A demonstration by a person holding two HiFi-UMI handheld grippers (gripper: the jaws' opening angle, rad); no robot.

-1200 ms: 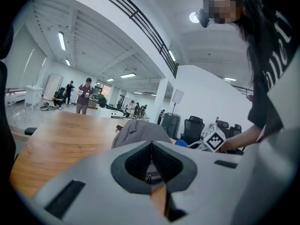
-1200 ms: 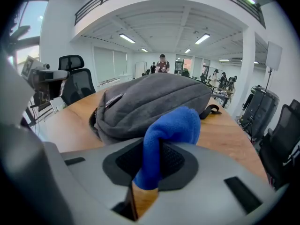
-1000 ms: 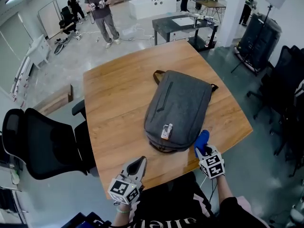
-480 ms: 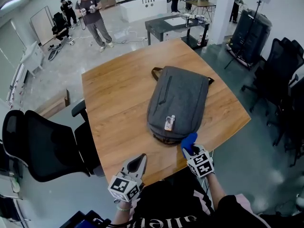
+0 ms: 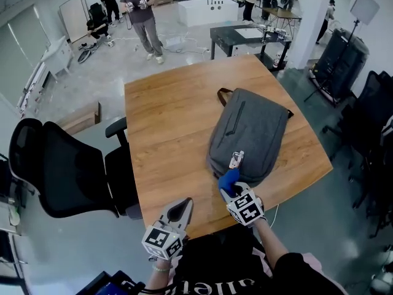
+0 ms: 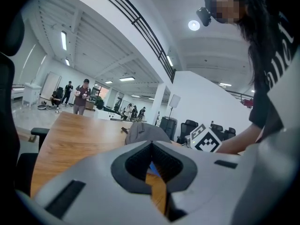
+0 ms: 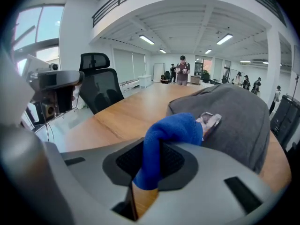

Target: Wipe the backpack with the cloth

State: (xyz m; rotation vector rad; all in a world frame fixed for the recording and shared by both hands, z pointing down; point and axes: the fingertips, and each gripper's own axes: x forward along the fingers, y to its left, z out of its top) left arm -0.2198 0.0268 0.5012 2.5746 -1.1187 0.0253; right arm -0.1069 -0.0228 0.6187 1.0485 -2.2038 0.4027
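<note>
A grey backpack (image 5: 253, 134) lies flat on the wooden table (image 5: 166, 128), with a brown handle at its far end and a small tag (image 5: 236, 160) near its front end. My right gripper (image 5: 228, 187) is shut on a blue cloth (image 5: 228, 178) at the backpack's front left corner. In the right gripper view the blue cloth (image 7: 164, 139) bulges from the jaws just before the backpack (image 7: 234, 116) and its tag (image 7: 209, 121). My left gripper (image 5: 178, 212) is shut and empty over the table's near edge, left of the backpack. The left gripper view shows the backpack (image 6: 143, 132) ahead.
A black office chair (image 5: 67, 174) stands at the table's left side. More black chairs (image 5: 374, 103) are at the right. A dark table (image 5: 245, 39) and several people (image 5: 142, 11) are in the room behind.
My right gripper with the blue cloth has moved left along the backpack's front edge, from its right corner to its left corner. The left gripper has stayed by the near edge.
</note>
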